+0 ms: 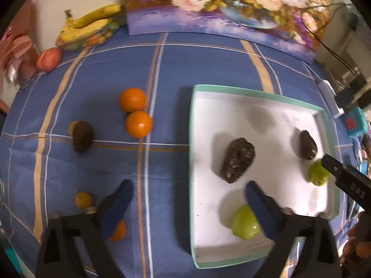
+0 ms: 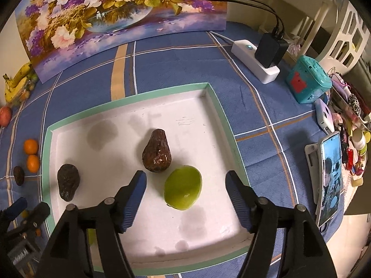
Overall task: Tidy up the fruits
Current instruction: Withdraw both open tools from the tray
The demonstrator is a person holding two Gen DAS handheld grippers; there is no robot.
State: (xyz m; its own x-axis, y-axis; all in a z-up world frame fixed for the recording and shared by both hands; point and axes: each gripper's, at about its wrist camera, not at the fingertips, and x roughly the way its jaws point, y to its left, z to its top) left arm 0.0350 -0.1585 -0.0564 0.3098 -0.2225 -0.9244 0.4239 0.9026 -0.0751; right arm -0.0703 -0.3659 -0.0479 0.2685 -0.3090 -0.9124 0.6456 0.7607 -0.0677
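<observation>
A white tray with a teal rim lies on the blue checked cloth. It holds two dark avocados and two green fruits. My right gripper is open over one green fruit, which lies loose between the fingers, untouched. My left gripper is open, straddling the tray's left rim, with the other green fruit behind its right finger. On the cloth lie two oranges, a third avocado, a small yellow fruit and an orange piece.
A flower painting leans at the back of the table. Bananas and a red fruit sit at the far left. To the right of the tray are a power strip, a teal box, a phone and small clutter.
</observation>
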